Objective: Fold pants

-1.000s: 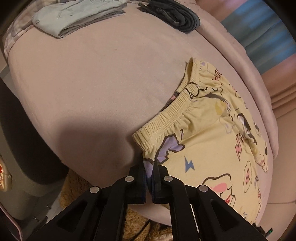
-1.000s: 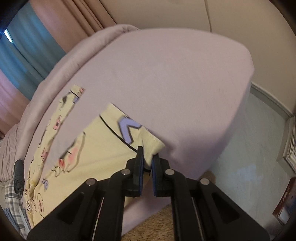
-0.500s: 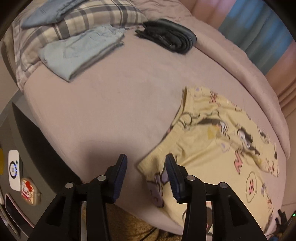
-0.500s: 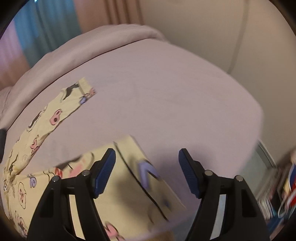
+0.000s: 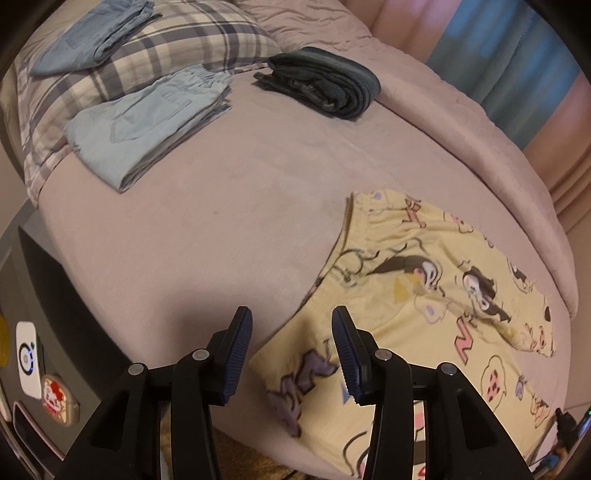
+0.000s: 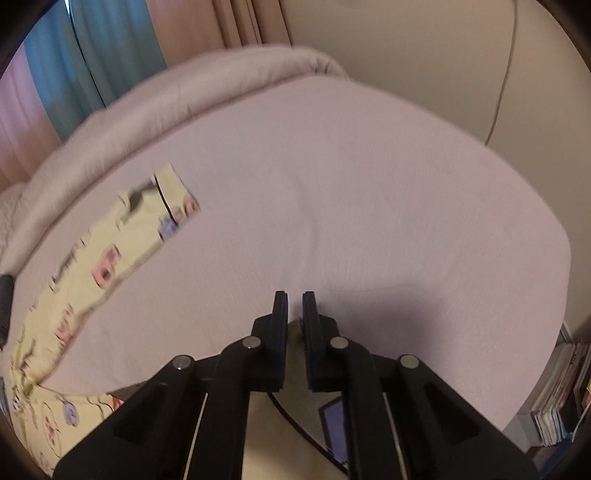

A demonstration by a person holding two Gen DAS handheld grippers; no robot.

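The pale yellow cotton pyjama pants printed with cartoon figures (image 5: pixel 424 295) lie spread flat on the dusty-pink bed sheet (image 5: pixel 207 229). Seen from the left wrist, the left black two-finger tongs (image 5: pixel 291 332) stand with their jaws wide apart and nothing between them. The elastic waistband corner of the pants lies just ahead of the tips and a little to their right, and the rest of the garment runs away to the right of the tongs.

Well ahead of the left tongs and to their left sits a folded pair of light blue pants (image 5: pixel 147 122), partly resting against a grey and cream plaid pillow (image 5: pixel 177 40). A second folded blue denim garment (image 5: pixel 92 33) lies on top of that pillow. Straight ahead and farther off is a folded dark grey garment (image 5: pixel 325 85), near the rolled pink duvet (image 5: pixel 491 140) along the far edge.

From the right wrist, the right black two-finger tongs (image 6: pixel 294 306) have their jaws drawn almost together, with a narrow slit left between them. Yellow fabric shows below and behind the fingers, but I cannot tell whether any of it is caught in the slit. One pant leg (image 6: pixel 110 258) stretches away ahead and to the left of these tongs, blurred, its cuff end lying on the sheet.
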